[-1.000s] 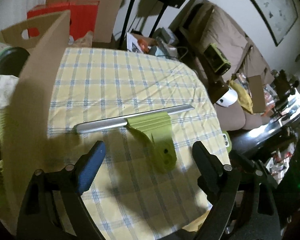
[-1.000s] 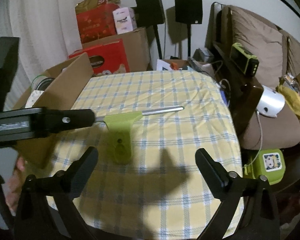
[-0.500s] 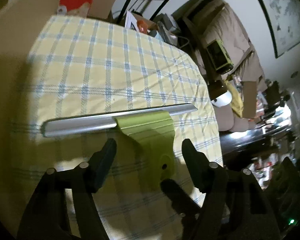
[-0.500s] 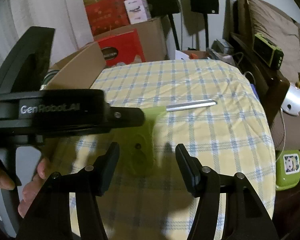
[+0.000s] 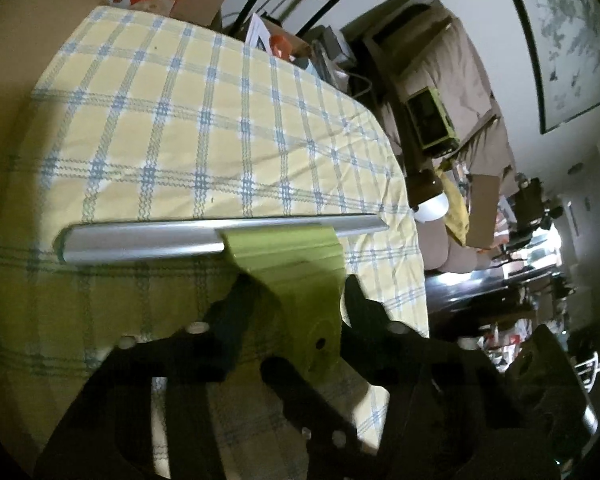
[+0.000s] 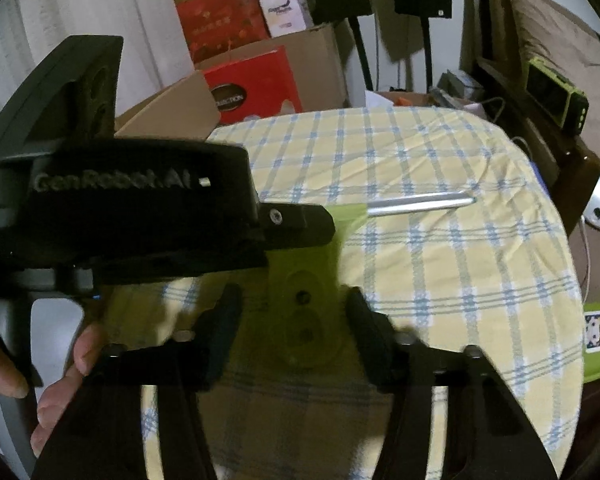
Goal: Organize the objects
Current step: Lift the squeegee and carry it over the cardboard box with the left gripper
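Observation:
A squeegee with a lime-green handle [image 5: 300,280] and a silver blade bar [image 5: 180,240] lies on the yellow checked tablecloth [image 5: 180,140]. My left gripper [image 5: 296,300] straddles the handle, its fingers close against both sides. In the right wrist view the same green handle [image 6: 300,280] lies between my right gripper's [image 6: 294,312] fingers, which stand a little apart from it. The left gripper body [image 6: 140,212] reaches in from the left over the handle's top and hides part of the bar [image 6: 420,203].
An open cardboard box [image 6: 172,116] stands at the table's left edge, with red boxes [image 6: 256,84] behind it. A sofa with a green device [image 6: 556,96] is at the right. A small green case [image 6: 598,336] sits below the table's right edge. Speaker stands stand behind.
Both grippers have moved in onto the squeegee and narrowed. The left fingers have closed in around the green handle; the right fingers now flank it too.

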